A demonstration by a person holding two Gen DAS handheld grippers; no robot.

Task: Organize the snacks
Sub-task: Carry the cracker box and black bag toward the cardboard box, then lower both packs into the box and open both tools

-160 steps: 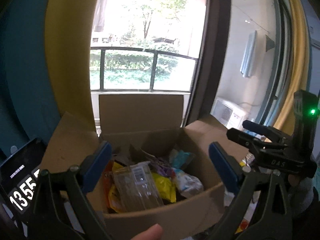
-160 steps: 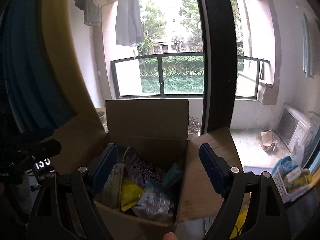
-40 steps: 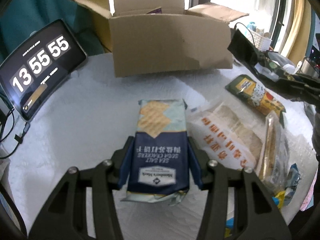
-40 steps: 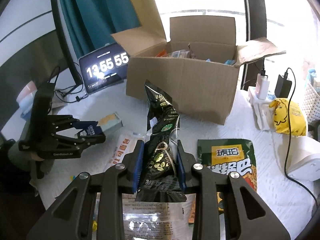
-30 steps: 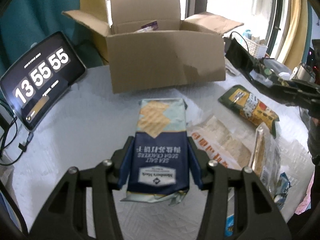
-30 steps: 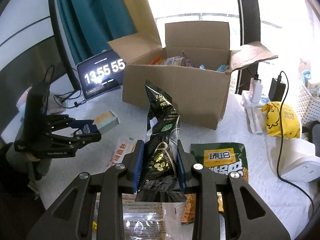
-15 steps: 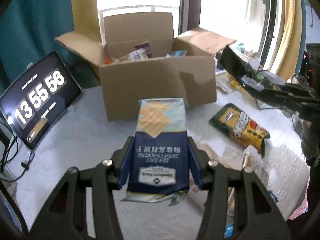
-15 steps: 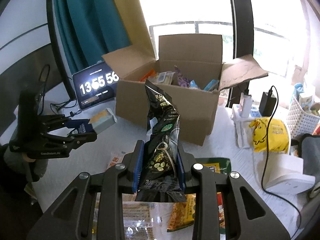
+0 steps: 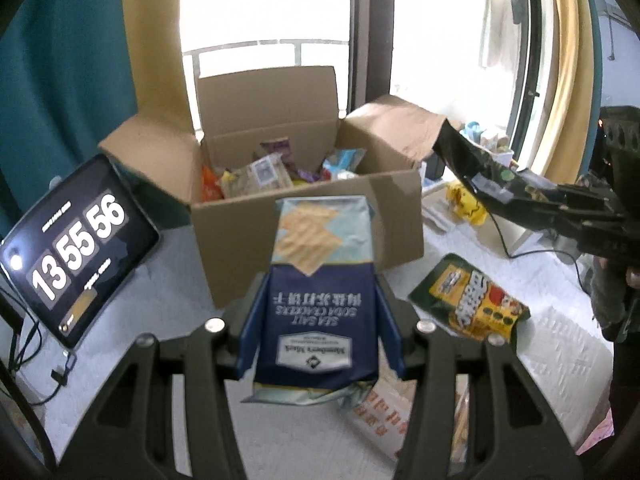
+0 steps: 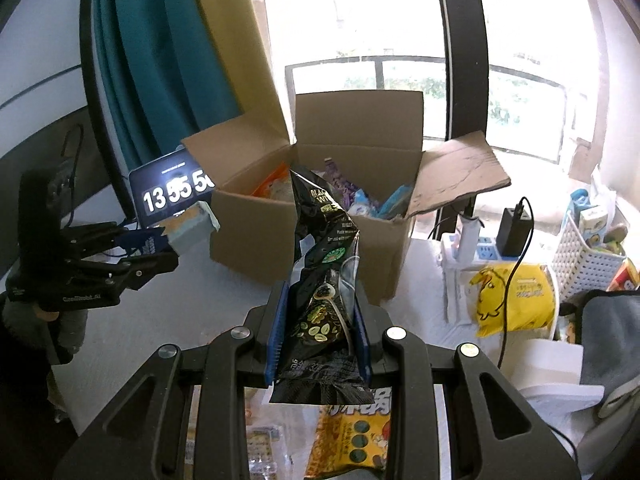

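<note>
Left tongs (image 9: 320,328) grip cracker pack (image 9: 320,280), right tongs (image 10: 320,332) black bag (image 10: 324,280); box (image 9: 304,220) ahead.

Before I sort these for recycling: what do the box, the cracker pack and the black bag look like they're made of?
Box: plain brown cardboard, matte, with a torn, creased flap.
Cracker pack: probably thin plastic or foil-lined film with a soft sheen; its crimped bottom end is crumpled.
Black bag: glossy plastic or foil film, with bright glare and sharp wrinkles. Whether either wrapper has a foil layer is unclear.
</note>
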